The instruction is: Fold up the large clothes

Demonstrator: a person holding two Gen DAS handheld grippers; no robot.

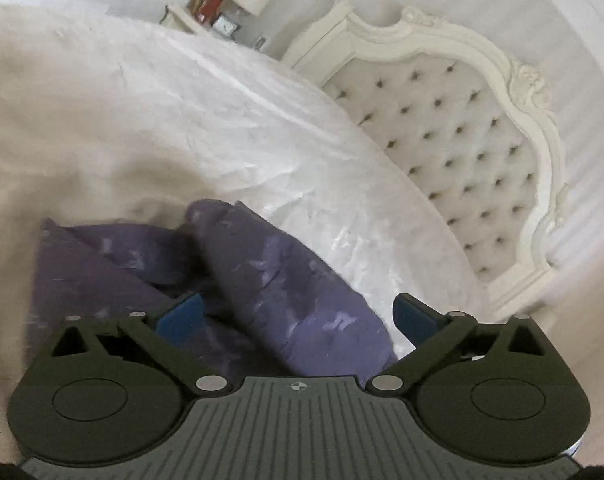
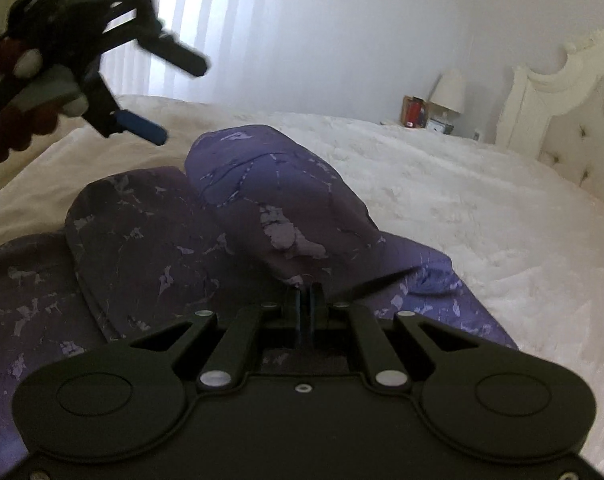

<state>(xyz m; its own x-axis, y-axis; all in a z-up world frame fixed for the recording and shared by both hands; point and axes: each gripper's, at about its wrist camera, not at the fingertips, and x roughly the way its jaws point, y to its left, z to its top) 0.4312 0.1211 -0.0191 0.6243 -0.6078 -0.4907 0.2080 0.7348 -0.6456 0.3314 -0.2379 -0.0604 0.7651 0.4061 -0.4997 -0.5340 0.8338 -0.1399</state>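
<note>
The garment (image 2: 238,248), purple with pale marbled marks, lies bunched in rounded folds on the bed (image 2: 441,184), near the bed's edge closest to both cameras. The bed, covered in a white fuzzy blanket, is the largest thing here; its tufted headboard (image 1: 453,140) with a carved cream frame stands at the end of the bed far from the garment. Beyond the bed's far side, next to the headboard, a nightstand (image 1: 182,14) carries a lamp (image 2: 447,90), a red item and a small clock (image 1: 224,26).

The right hand-held gripper (image 2: 306,300) sits low over the bed with its jaws pressed together on a fold of the garment, the cloth rising from the pinch. The left hand-held gripper (image 1: 298,316) hangs above the bed, over the garment, its blue pads spread as wide as they go and nothing between them. In the right wrist view it appears up at the left, clear of the cloth, held by a person's gloved hand (image 2: 18,92).
</note>
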